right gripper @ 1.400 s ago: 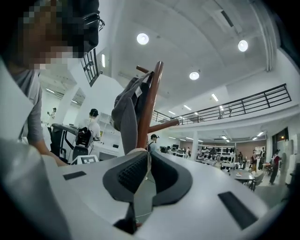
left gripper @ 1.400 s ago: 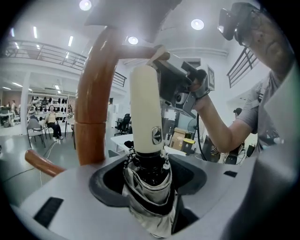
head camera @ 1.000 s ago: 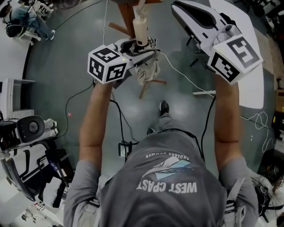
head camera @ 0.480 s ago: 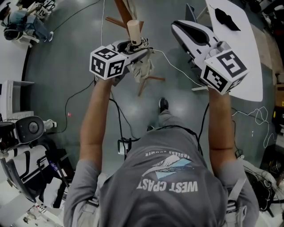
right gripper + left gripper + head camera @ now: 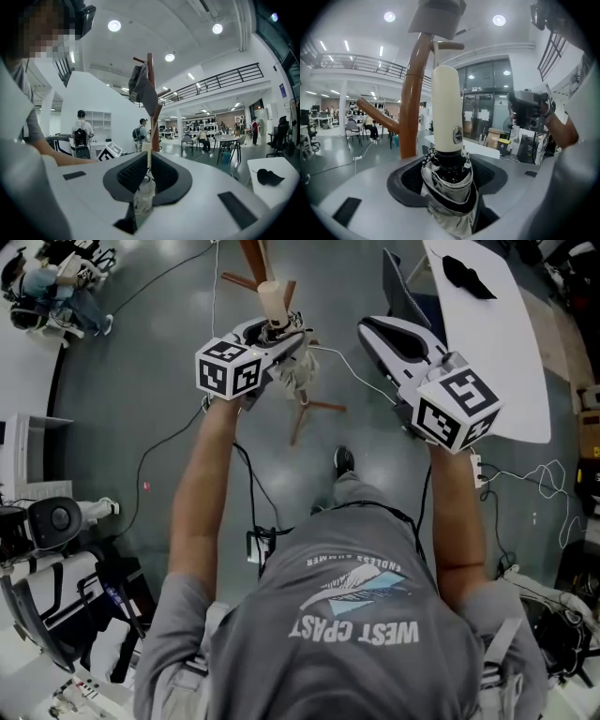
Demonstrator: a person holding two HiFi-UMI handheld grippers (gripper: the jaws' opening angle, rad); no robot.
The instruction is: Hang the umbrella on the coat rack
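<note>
1. Pinching the folded grey umbrella with the cream plastic handle by its gathered canopy, the left gripper held it upright, though its jaws had just been easing wider.
2. The right gripper hung alongside, jaws drawn nearly together on nothing.
3. Just behind the umbrella rose the brown wooden coat rack, with a grey garment draped near its top.

Large open-plan office or lab hall, white ceiling with round recessed lights, railed mezzanine, glass doors, wall shelving, people seated at desks, cardboard boxes, polished grey floor, trailing cables
</note>
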